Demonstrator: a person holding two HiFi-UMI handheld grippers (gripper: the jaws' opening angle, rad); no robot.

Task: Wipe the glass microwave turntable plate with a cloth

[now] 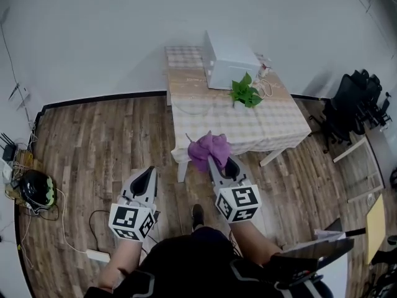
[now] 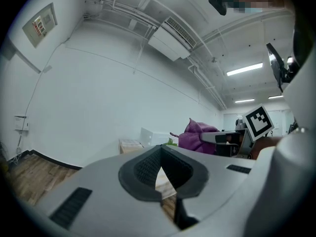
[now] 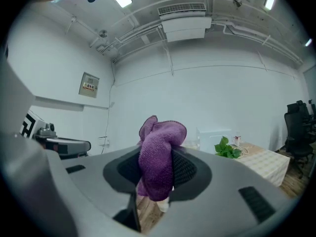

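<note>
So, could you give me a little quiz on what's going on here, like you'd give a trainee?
1. Multiple choice: what is the right gripper holding?
A) a sponge
B) a purple cloth
C) nothing
2. True or false: the left gripper is shut on a second cloth.
3. Fill in the blank: the white microwave stands on the ____.

Key
1. B.
2. False. Its jaws meet at the tips with nothing between them.
3. table.
</note>
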